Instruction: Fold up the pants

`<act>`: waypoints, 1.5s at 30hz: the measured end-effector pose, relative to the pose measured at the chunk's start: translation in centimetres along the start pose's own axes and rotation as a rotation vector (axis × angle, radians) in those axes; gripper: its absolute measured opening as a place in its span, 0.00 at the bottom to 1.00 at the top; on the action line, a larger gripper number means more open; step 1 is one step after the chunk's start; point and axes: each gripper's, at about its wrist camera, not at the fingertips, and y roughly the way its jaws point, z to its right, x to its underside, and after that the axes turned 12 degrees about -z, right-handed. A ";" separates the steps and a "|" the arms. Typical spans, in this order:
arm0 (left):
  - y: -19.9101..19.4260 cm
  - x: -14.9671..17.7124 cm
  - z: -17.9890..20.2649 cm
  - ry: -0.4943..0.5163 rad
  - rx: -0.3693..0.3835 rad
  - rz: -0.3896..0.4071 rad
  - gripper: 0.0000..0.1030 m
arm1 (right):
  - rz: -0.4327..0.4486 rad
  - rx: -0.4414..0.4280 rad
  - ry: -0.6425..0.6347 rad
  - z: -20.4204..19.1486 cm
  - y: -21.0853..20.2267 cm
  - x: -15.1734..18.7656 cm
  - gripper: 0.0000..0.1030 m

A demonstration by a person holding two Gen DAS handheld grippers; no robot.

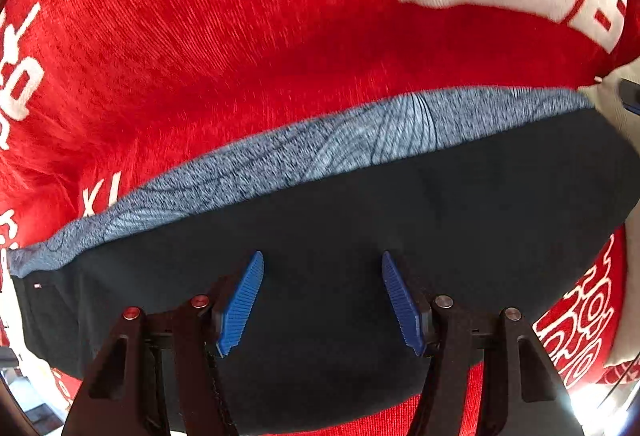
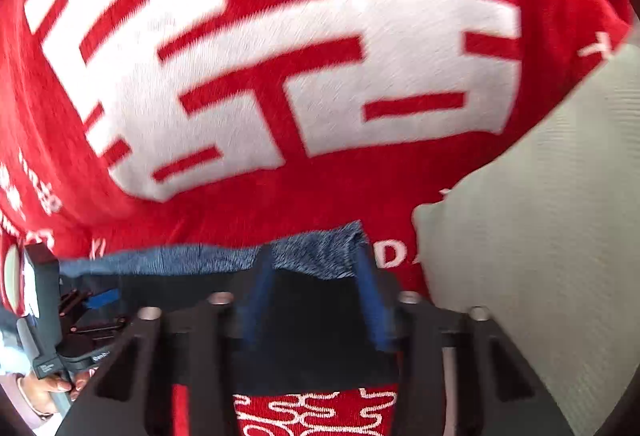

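The pants [image 1: 360,228] are dark navy with a mottled blue-grey waistband [image 1: 320,152]. They lie flat on a red blanket with white print [image 1: 240,36]. My left gripper [image 1: 322,260] is open, its blue fingertips [image 1: 248,300] spread just above the dark cloth, below the waistband. In the right wrist view the pants [image 2: 312,316] lie under my right gripper [image 2: 316,256], which is open. Its blurred blue fingers [image 2: 370,300] straddle the right end of the waistband [image 2: 320,252]. Nothing is held.
The red blanket [image 2: 280,76] with large white characters covers the surface. A pale grey cushion or cloth [image 2: 540,216] lies at the right. The left gripper and the person's hand [image 2: 44,388] show at the left edge of the right wrist view.
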 end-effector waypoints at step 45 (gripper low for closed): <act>4.4 1.6 -27.9 -0.359 -0.202 0.070 0.94 | -0.100 0.136 0.030 -10.7 -0.5 15.8 0.54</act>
